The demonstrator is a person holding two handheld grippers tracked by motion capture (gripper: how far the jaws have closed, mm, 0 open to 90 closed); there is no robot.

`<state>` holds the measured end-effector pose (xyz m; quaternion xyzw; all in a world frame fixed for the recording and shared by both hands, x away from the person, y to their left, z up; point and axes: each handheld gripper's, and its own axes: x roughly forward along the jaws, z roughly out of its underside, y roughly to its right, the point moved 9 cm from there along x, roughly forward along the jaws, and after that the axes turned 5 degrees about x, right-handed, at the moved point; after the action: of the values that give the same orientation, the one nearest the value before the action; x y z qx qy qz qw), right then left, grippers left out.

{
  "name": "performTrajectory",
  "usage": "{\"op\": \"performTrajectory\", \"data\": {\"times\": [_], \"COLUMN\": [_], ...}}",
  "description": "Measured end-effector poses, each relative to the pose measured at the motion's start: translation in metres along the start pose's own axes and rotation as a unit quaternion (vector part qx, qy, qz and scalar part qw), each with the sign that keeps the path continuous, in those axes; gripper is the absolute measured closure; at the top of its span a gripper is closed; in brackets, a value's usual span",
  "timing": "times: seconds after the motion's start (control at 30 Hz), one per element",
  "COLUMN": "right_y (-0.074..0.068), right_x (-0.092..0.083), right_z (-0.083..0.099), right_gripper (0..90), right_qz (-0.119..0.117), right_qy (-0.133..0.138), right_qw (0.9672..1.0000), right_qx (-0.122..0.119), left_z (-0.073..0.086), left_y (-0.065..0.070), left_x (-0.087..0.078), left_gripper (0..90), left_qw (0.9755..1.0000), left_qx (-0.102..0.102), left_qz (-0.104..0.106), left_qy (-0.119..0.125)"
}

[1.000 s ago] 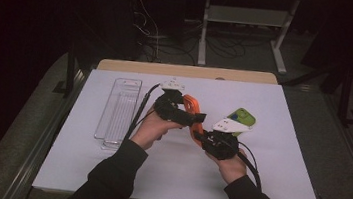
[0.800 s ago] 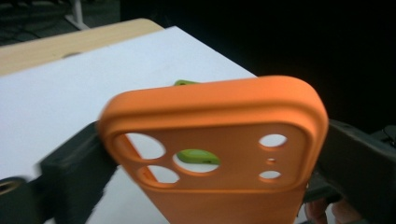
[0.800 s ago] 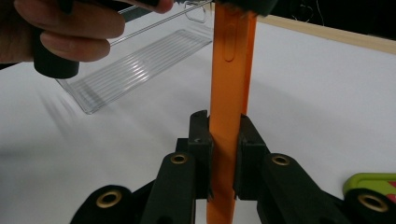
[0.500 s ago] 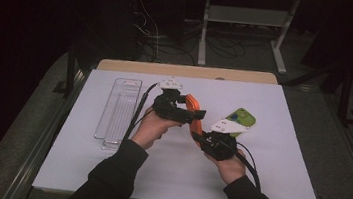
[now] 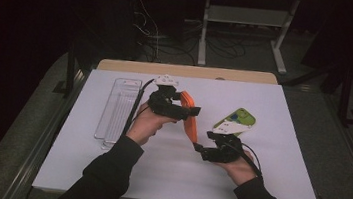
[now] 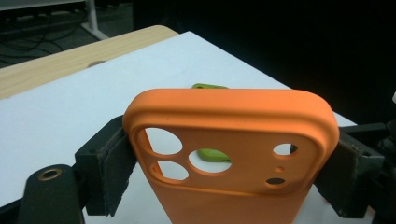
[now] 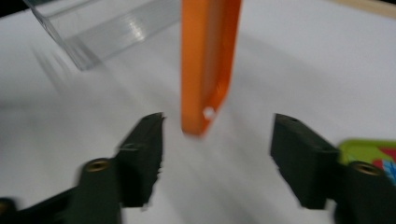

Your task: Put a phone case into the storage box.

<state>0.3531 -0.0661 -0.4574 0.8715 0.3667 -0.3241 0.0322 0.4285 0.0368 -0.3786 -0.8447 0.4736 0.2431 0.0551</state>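
An orange phone case [image 5: 191, 124] hangs slanted above the white table between the two hands. My left gripper [image 5: 186, 109] is shut on its camera-hole end; its jaws have just been closing, and the pads [image 6: 116, 163] press both side edges of the case [image 6: 233, 116]. My right gripper [image 5: 198, 146] is at the lower end and its jaws have just been opening. In the right gripper view the case's bottom edge [image 7: 205, 60] stands between the spread jaws of the gripper [image 7: 217, 154], touching neither pad.
A green phone case [image 5: 236, 120] lies on the white table [image 5: 274, 191] just right of the hands, also at the right gripper view's edge [image 7: 369, 151]. A clear plastic tray [image 5: 118, 108] lies at the left. Beyond the far edge is a wooden strip [image 5: 187, 71].
The left gripper has closed on the upper end of the orange case. The right gripper has let go of its lower end. Neither hand has shifted noticeably.
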Motion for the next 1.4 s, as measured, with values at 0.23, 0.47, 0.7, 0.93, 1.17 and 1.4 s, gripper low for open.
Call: {"op": "performTrajectory", "data": {"times": [0.23, 0.47, 0.7, 0.93, 1.17, 1.4], "right_y": [0.010, 0.010, 0.016, 0.030, 0.033, 0.033], "right_x": [-0.014, -0.019, -0.024, -0.032, -0.035, -0.035], "right_z": [0.025, 0.048, 0.059, 0.068, 0.069, 0.068], "right_gripper": [9.8, 0.2, 0.0, 0.0, 0.0, 0.0], "right_qz": [0.004, 0.006, 0.009, 0.011, 0.015, 0.014], "right_qy": [-0.015, -0.023, -0.024, -0.021, -0.020, -0.019], "right_qw": [0.9996, 0.9992, 0.9990, 0.9994, 0.9995, 0.9995], "right_qx": [-0.021, -0.032, -0.037, -0.026, -0.019, -0.023], "left_z": [-0.007, -0.010, -0.018, -0.023, -0.028, -0.034], "left_y": [-0.019, -0.040, -0.060, -0.086, -0.112, -0.138], "left_x": [-0.020, -0.039, -0.061, -0.084, -0.098, -0.105], "left_gripper": [16.0, 16.0, 16.0, 16.0, 16.0, 16.0], "left_qw": [0.9997, 0.9984, 0.9964, 0.9925, 0.9871, 0.9781], "left_qx": [0.002, 0.004, 0.005, 0.004, -0.001, -0.002], "left_qz": [-0.024, -0.055, -0.085, -0.122, -0.160, -0.208], "left_qy": [-0.006, -0.012, -0.007, -0.004, -0.004, -0.011]}}
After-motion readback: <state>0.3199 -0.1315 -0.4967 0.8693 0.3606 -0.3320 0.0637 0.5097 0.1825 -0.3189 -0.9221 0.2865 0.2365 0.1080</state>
